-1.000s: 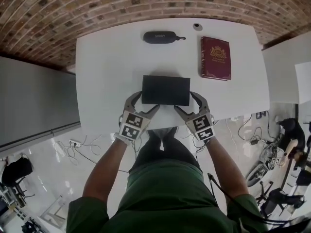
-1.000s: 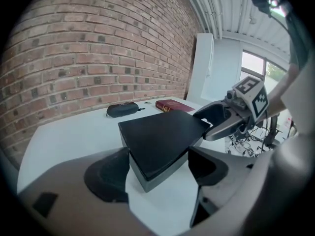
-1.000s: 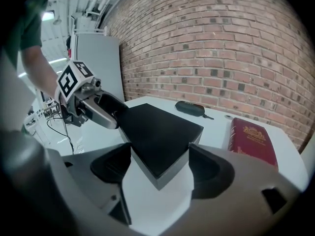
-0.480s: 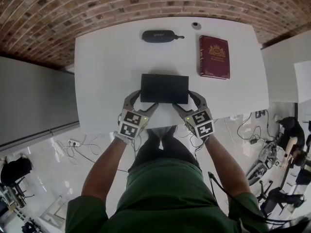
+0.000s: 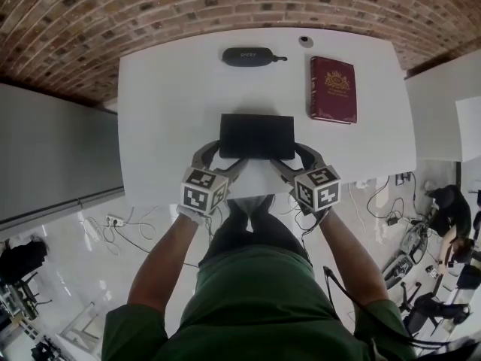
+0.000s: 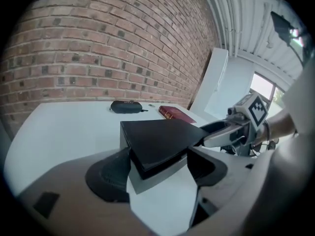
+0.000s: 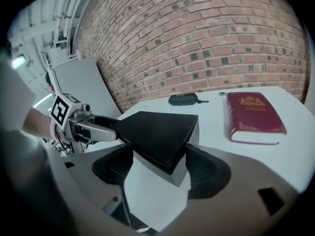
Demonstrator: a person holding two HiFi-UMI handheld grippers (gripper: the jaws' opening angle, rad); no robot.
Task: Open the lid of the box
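Observation:
A flat black box [image 5: 256, 136] with a black lid over a grey base lies on the white table [image 5: 165, 111], close to the near edge. My left gripper [image 5: 220, 160] straddles its near left corner. In the left gripper view its pads [image 6: 123, 159] rest against the lid's two edges at that corner [image 6: 157, 146]. My right gripper [image 5: 293, 160] straddles the near right corner. Its jaws are closing with the lid corner [image 7: 162, 136] between them, and the pads [image 7: 193, 156] touch its edges. The lid lies flat on the base.
A dark red book [image 5: 333, 89] lies at the far right of the table and a black zip case [image 5: 249, 56] at the far middle. A small round object [image 5: 304, 41] sits by the far edge. A second white table [image 5: 440, 104] stands to the right.
Both grippers have tilted, so their marker cubes now face further upward. The jaws sit closer against the box's near corners. The box has not moved.

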